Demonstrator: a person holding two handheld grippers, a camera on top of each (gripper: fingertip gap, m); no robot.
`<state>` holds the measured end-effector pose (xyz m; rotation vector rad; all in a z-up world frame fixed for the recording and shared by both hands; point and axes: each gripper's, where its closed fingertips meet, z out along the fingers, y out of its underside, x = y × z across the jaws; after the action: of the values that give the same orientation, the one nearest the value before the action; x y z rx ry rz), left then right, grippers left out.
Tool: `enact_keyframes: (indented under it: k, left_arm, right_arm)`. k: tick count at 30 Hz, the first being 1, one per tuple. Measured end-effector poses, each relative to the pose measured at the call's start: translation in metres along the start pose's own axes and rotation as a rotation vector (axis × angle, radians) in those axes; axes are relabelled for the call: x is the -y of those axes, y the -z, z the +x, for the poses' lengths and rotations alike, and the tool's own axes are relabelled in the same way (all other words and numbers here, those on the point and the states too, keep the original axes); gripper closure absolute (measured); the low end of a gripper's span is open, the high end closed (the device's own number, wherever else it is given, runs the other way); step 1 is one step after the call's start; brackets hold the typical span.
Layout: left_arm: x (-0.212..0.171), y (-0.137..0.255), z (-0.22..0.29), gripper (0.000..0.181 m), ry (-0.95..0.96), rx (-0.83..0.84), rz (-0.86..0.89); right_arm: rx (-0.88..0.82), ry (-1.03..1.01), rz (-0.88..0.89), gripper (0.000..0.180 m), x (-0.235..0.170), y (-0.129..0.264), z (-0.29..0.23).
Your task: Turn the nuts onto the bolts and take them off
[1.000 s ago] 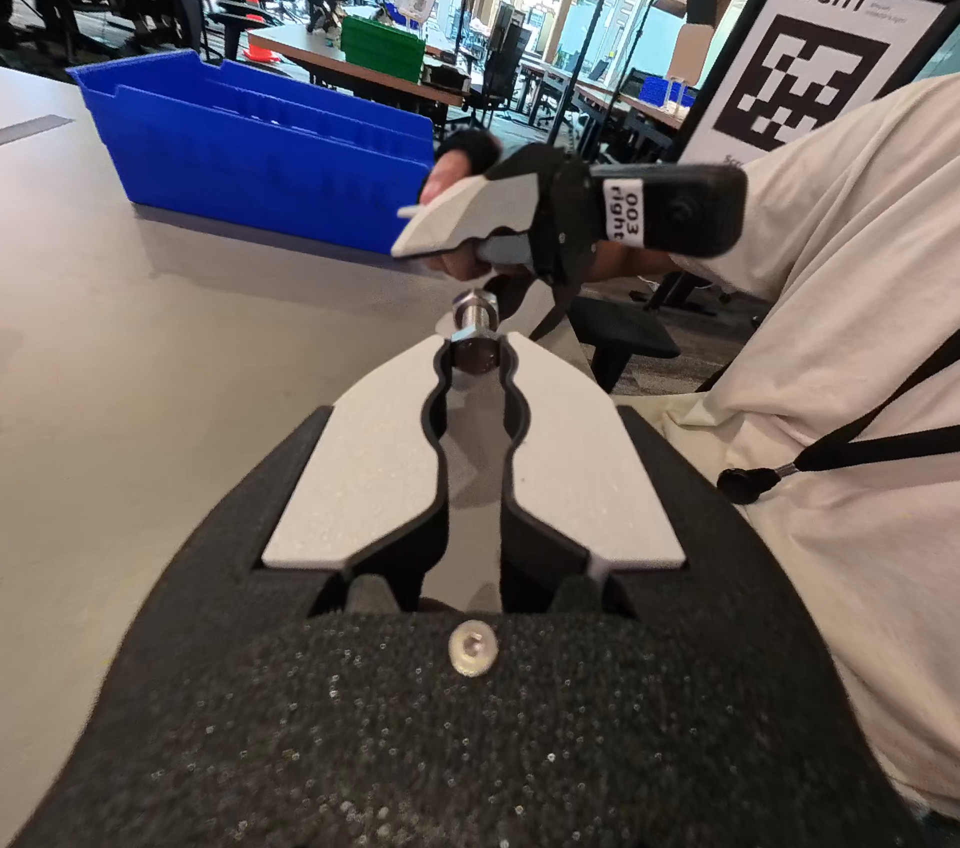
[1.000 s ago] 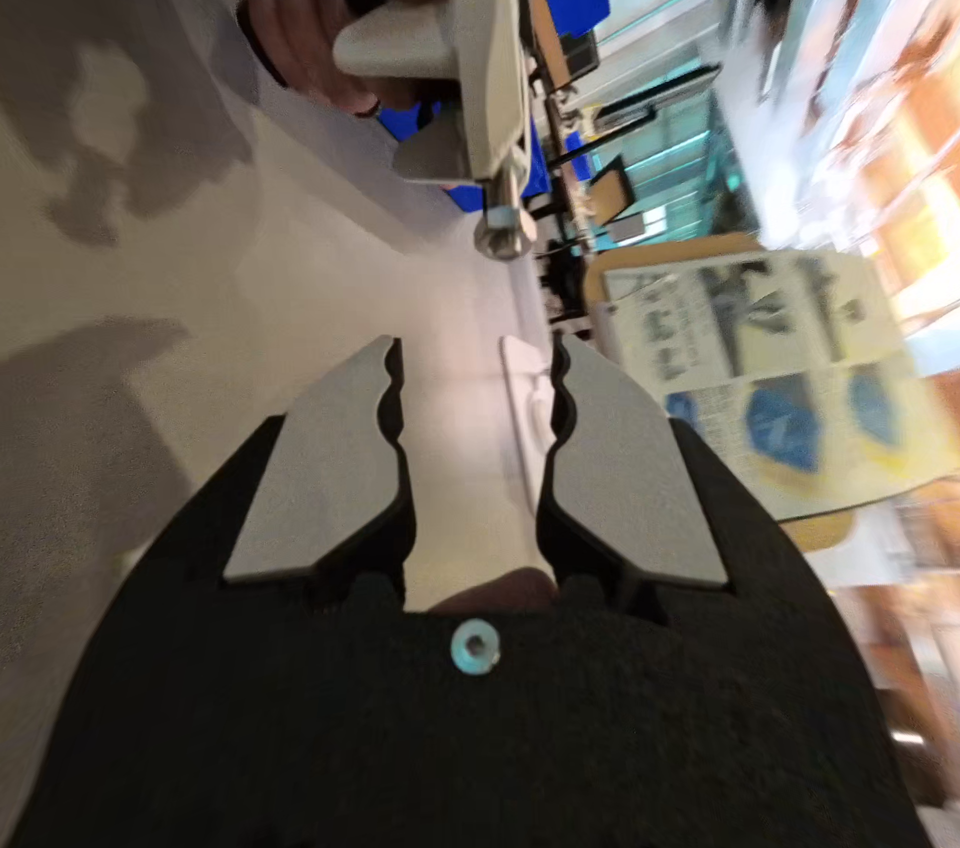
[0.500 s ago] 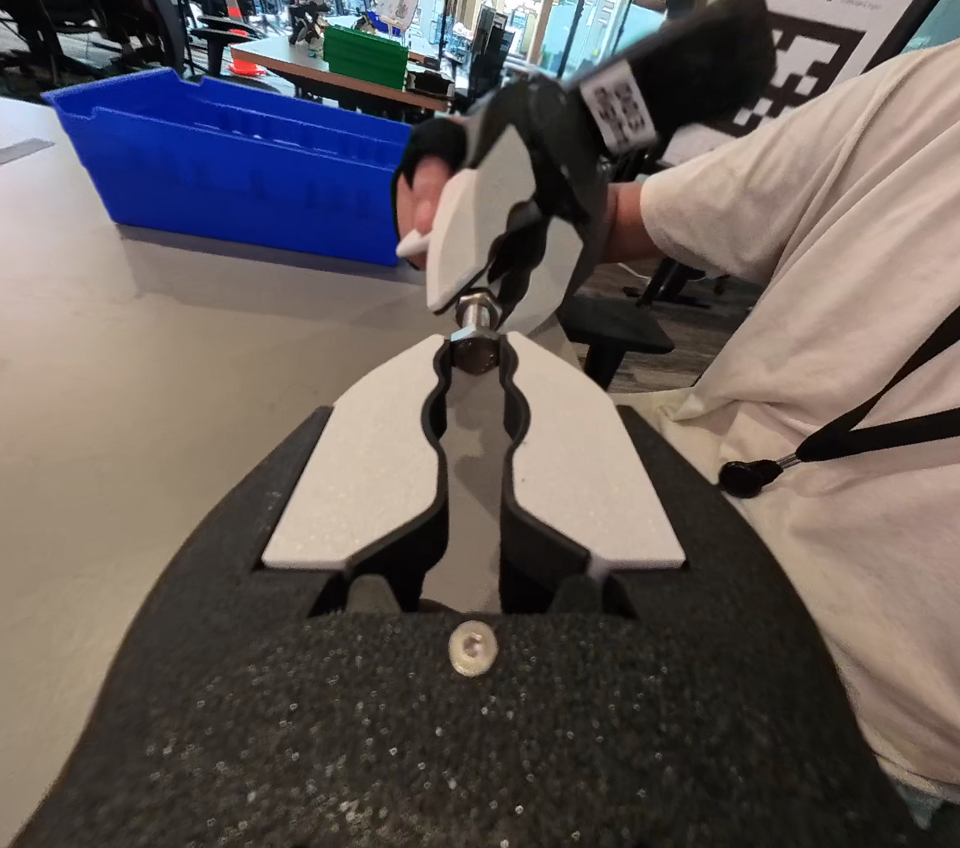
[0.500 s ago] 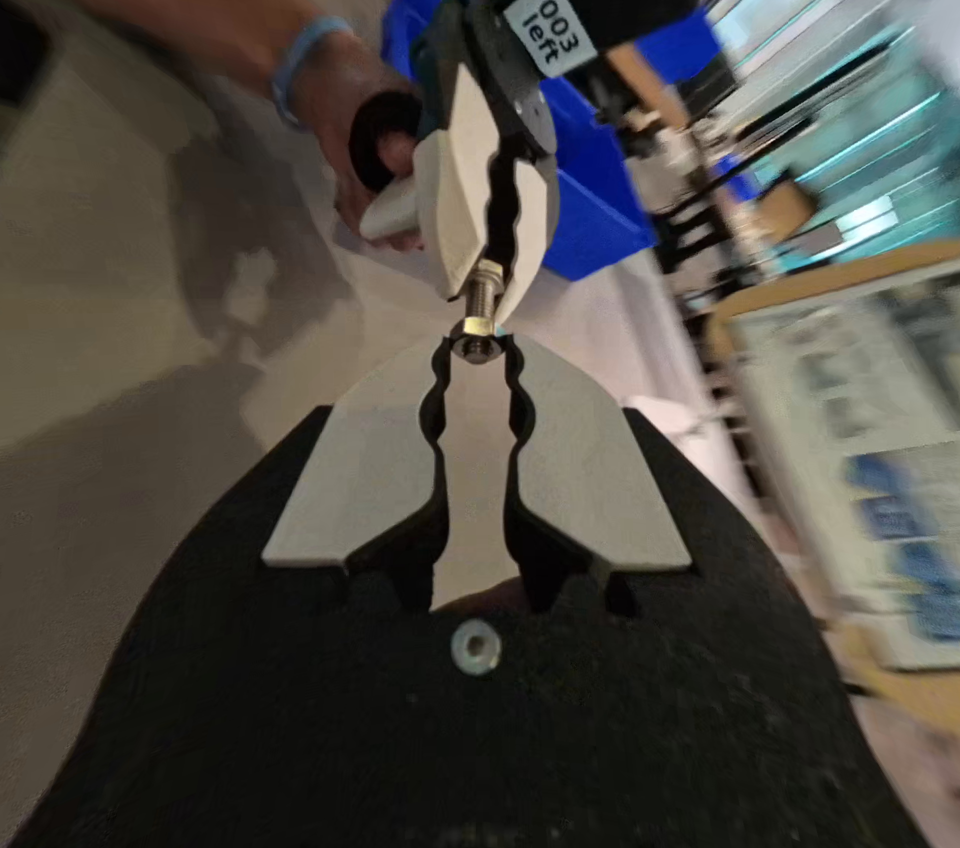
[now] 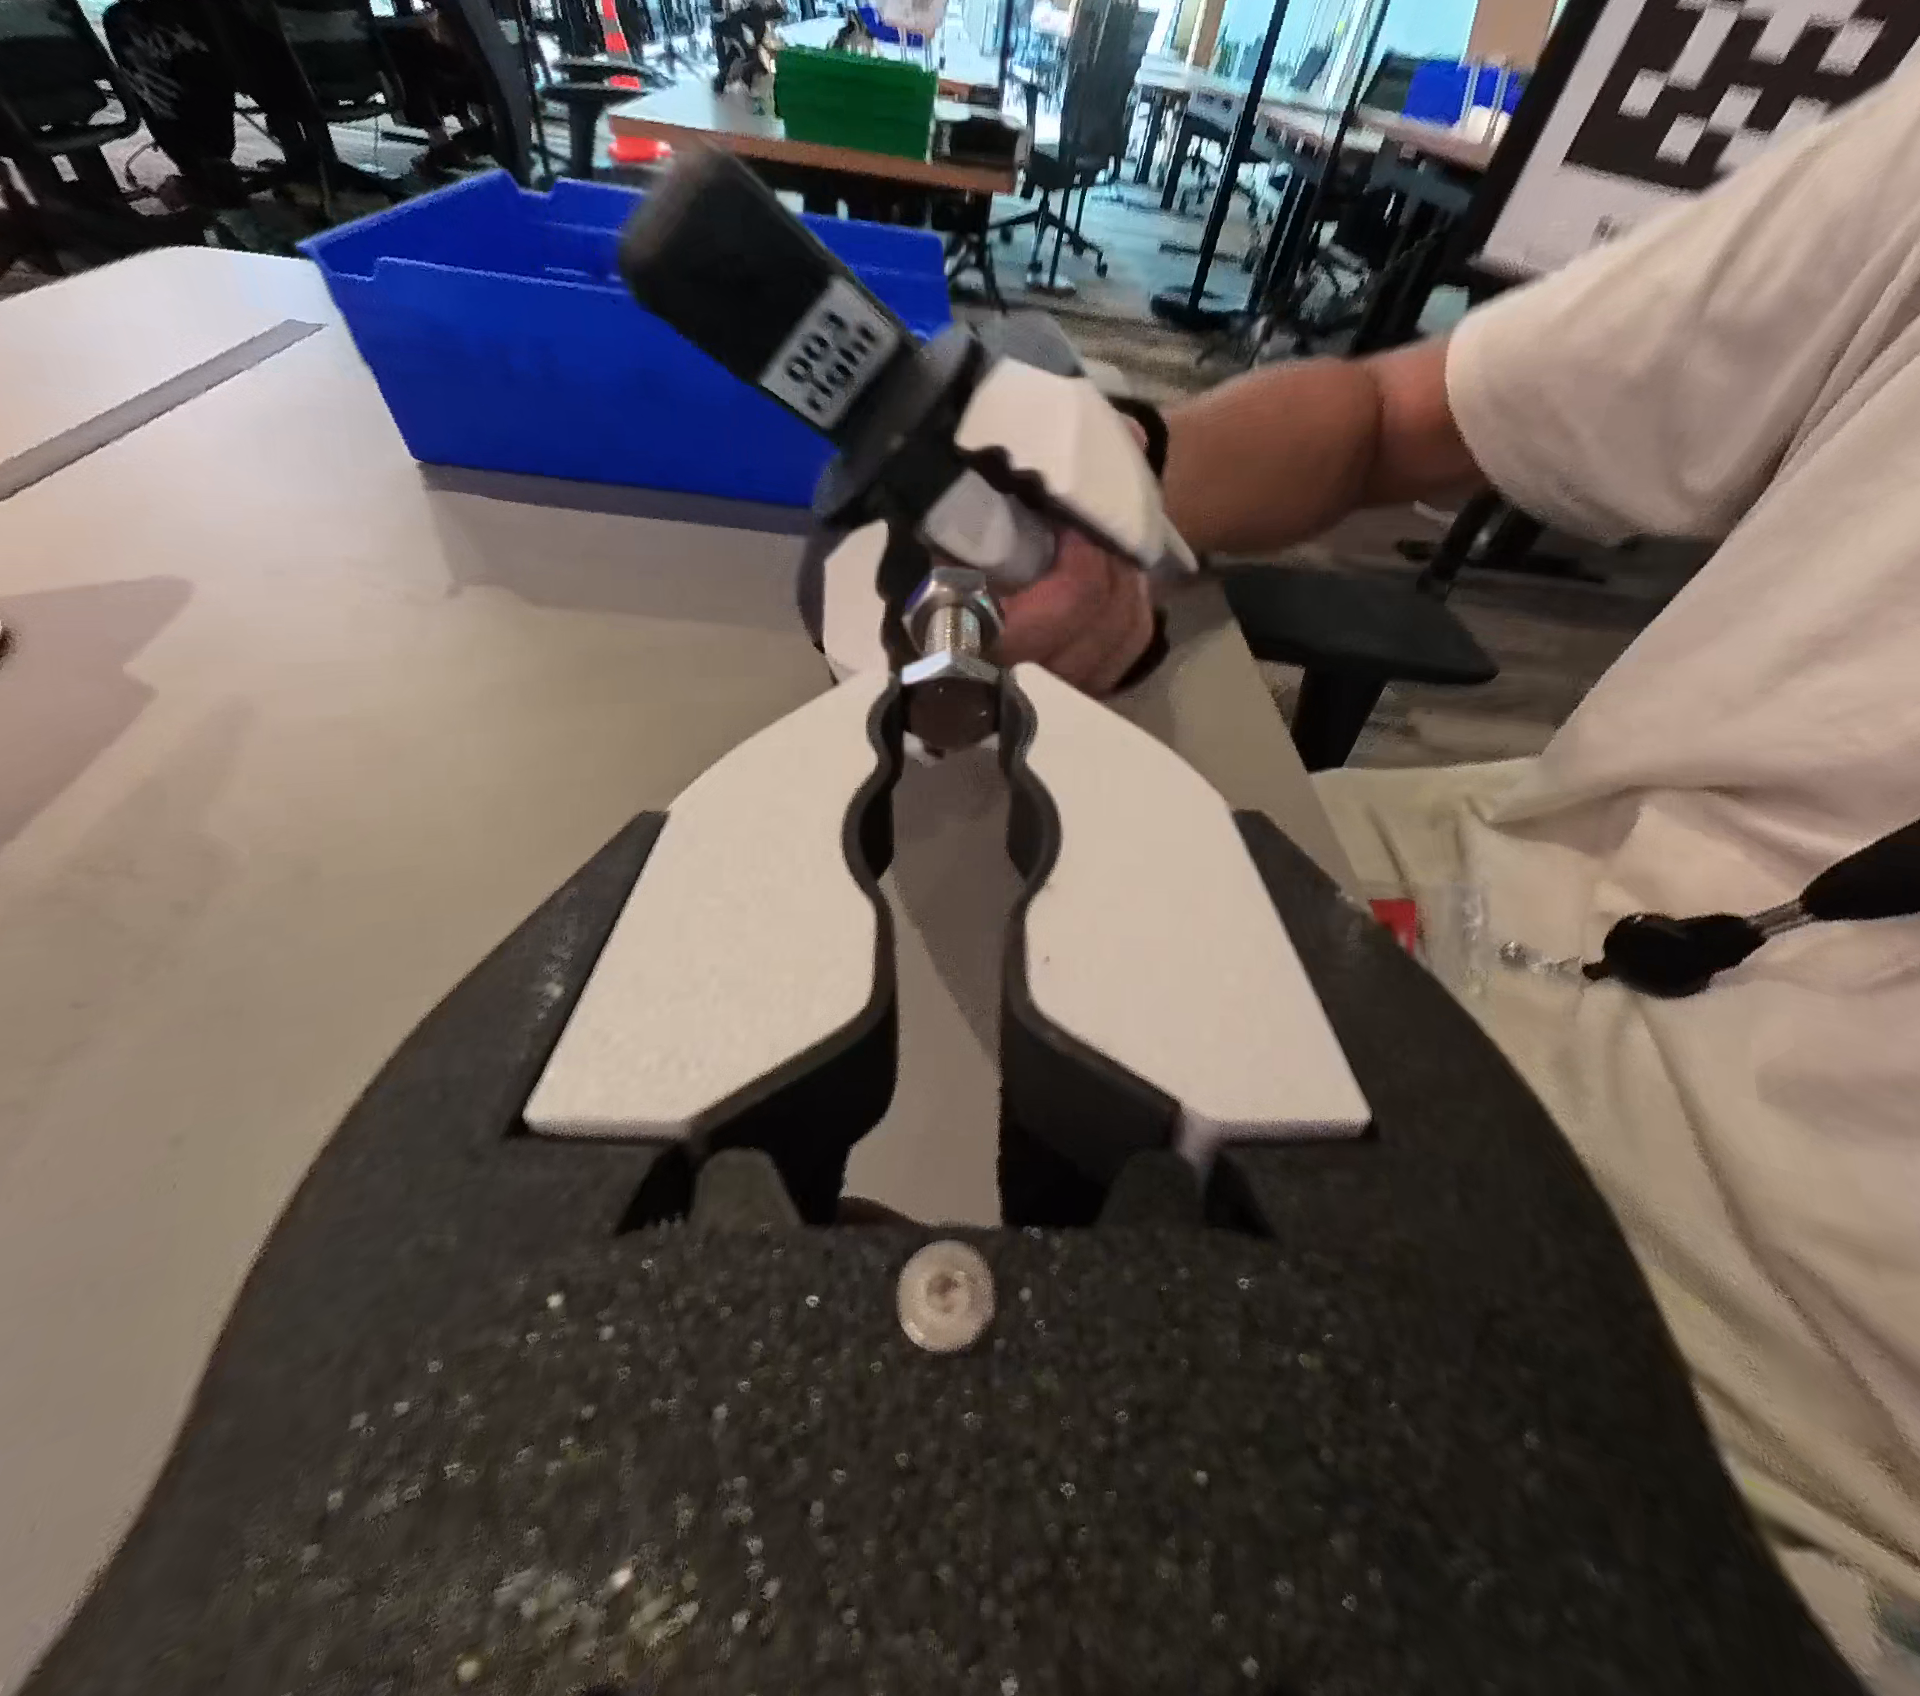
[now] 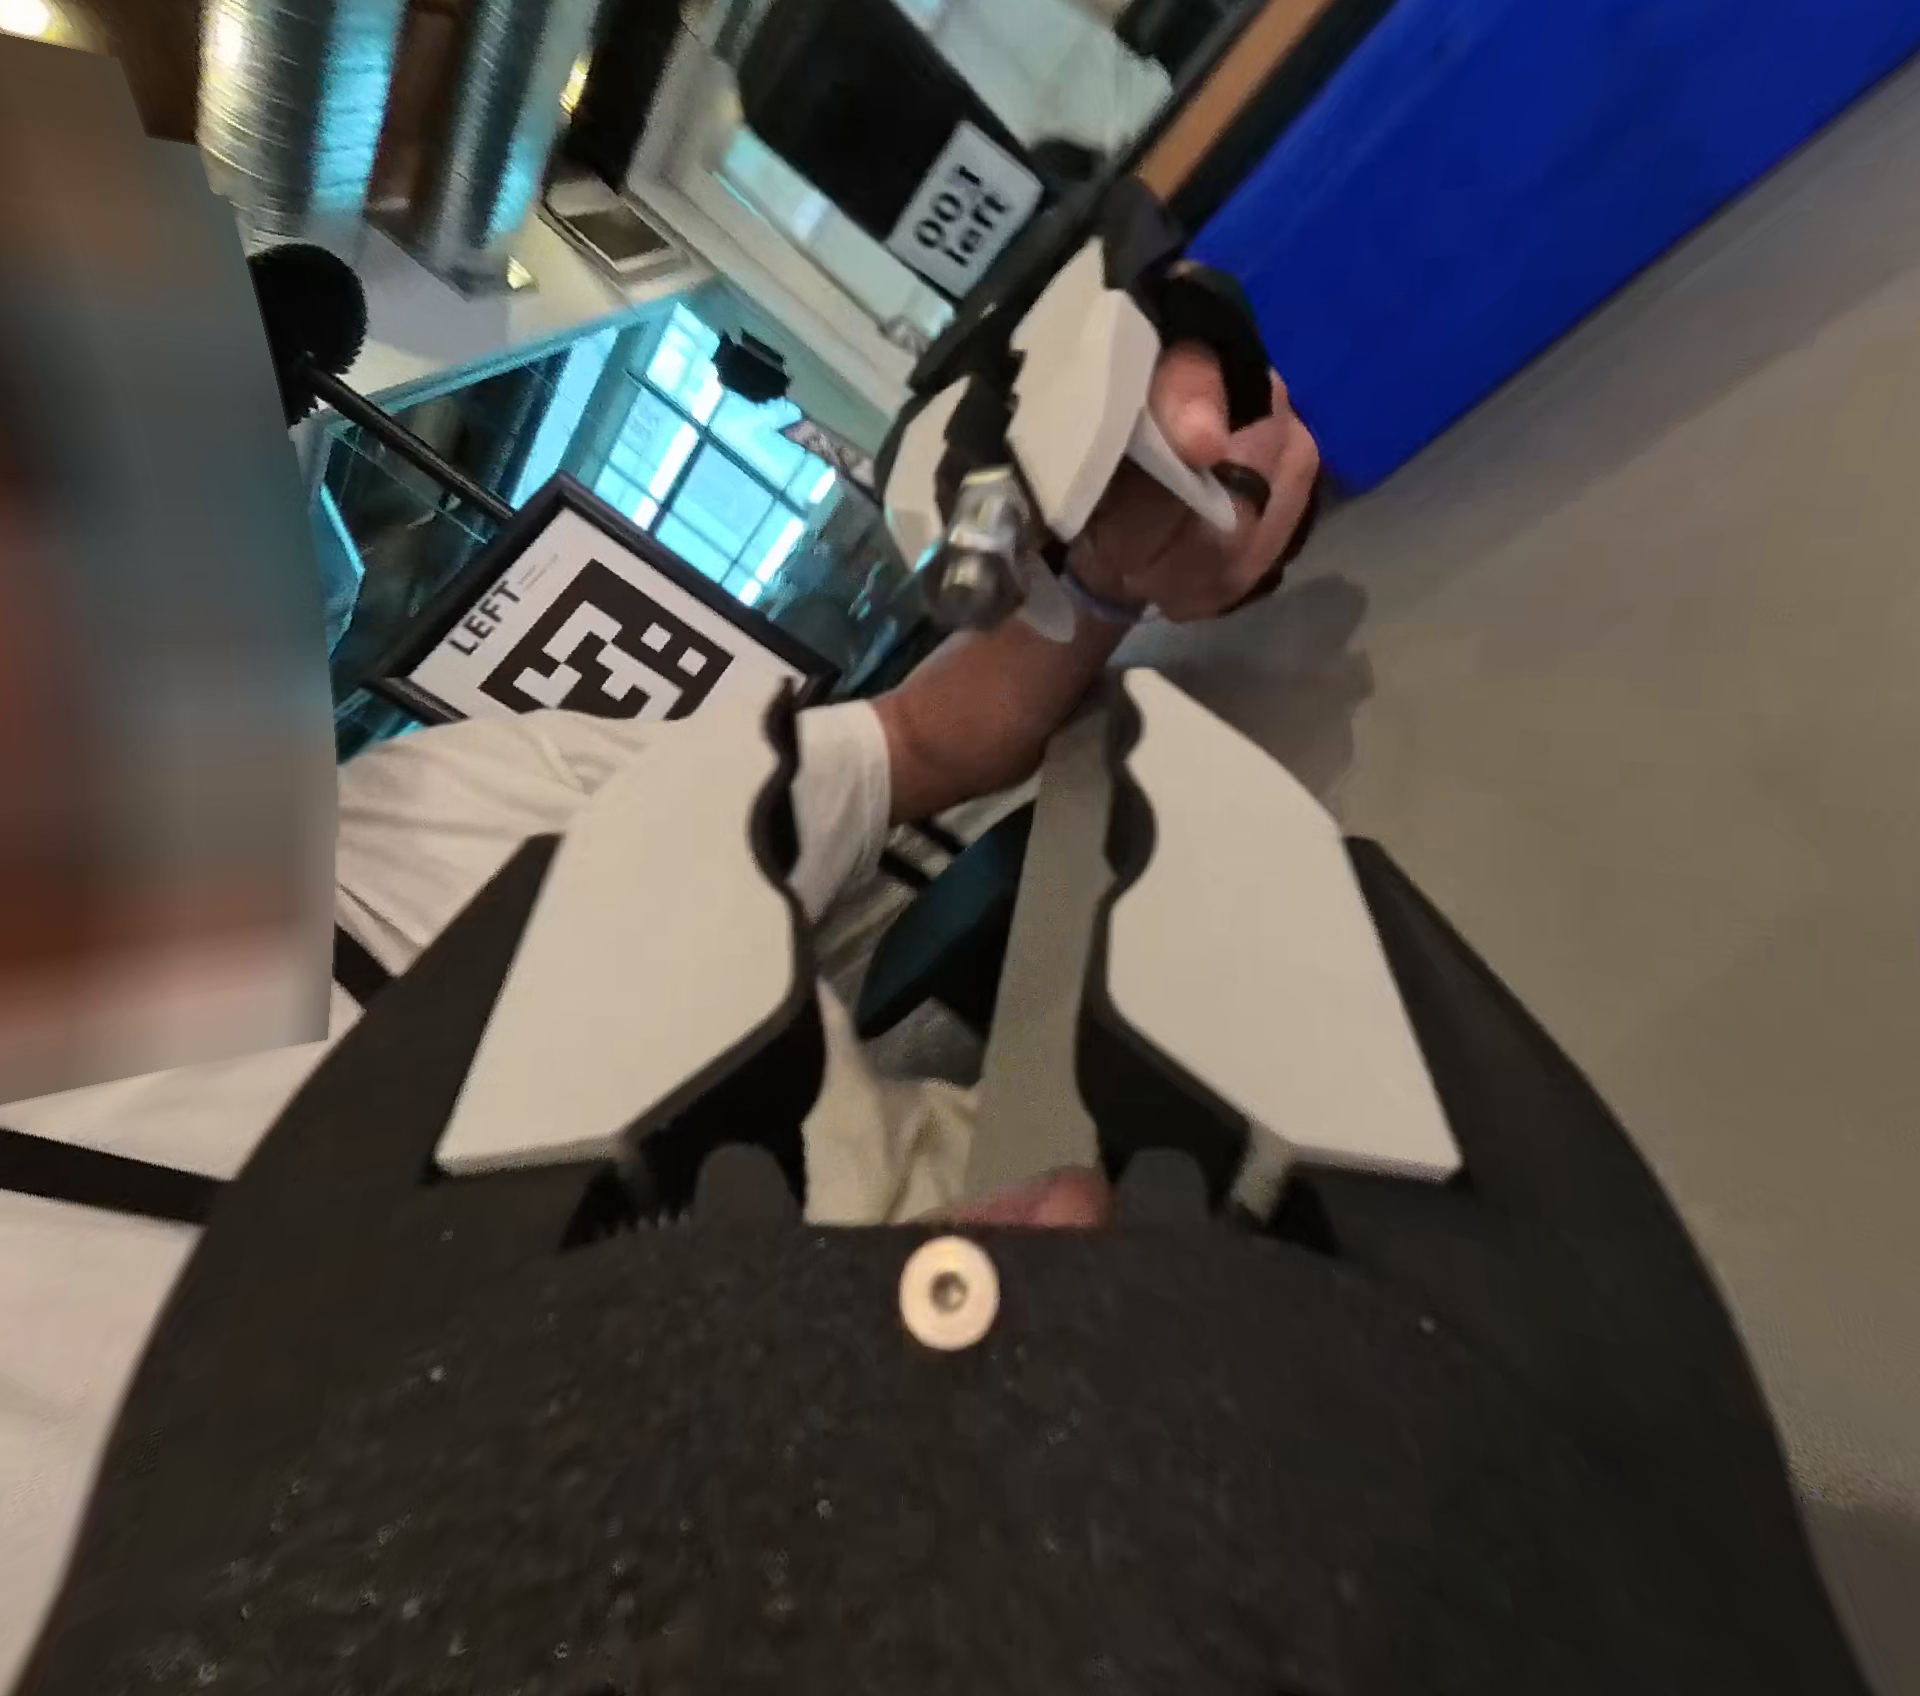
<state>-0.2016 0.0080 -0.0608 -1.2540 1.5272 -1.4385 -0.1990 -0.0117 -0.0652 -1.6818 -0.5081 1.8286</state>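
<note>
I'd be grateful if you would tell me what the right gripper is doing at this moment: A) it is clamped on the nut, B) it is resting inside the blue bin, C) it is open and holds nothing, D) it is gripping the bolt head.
C: in the right wrist view the right gripper has its fingers spread with only background between them, while the left gripper grips the bolt by its head.

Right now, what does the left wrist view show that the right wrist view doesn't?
Left wrist view only: the left gripper shut on the bolt's hex head up close, the blue bin's open interior, and a green crate behind.

Right wrist view only: the right gripper open and holding nothing, and a framed marker board.

Both: the bolt with its nut, the bin, the grey table.
</note>
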Motion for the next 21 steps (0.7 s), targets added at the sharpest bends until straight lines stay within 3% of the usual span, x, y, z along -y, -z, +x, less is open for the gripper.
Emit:
enact_keyframes:
  k: [4, 7, 16, 21]
  left_arm:
    - [0.013, 0.012, -0.013, 0.164, 0.077, 0.020, 0.103]
    - [0.014, 0.015, -0.019, 0.164, 0.121, 0.021, 0.139]
    - [0.005, 0.002, -0.008, 0.164, 0.119, -0.030, 0.085]
    - [-0.006, -0.011, 0.001, 0.164, 0.102, -0.058, 0.027]
  right_arm:
    - [-0.047, 0.412, 0.162, 0.117, 0.018, 0.019, -0.015]
    - [-0.262, 0.798, 0.206, 0.127, 0.033, 0.033, -0.014]
    - [-0.358, 0.853, 0.101, 0.122, 0.024, 0.026, 0.007]
    - [-0.367, 0.889, 0.014, 0.135, 0.013, 0.012, 0.018]
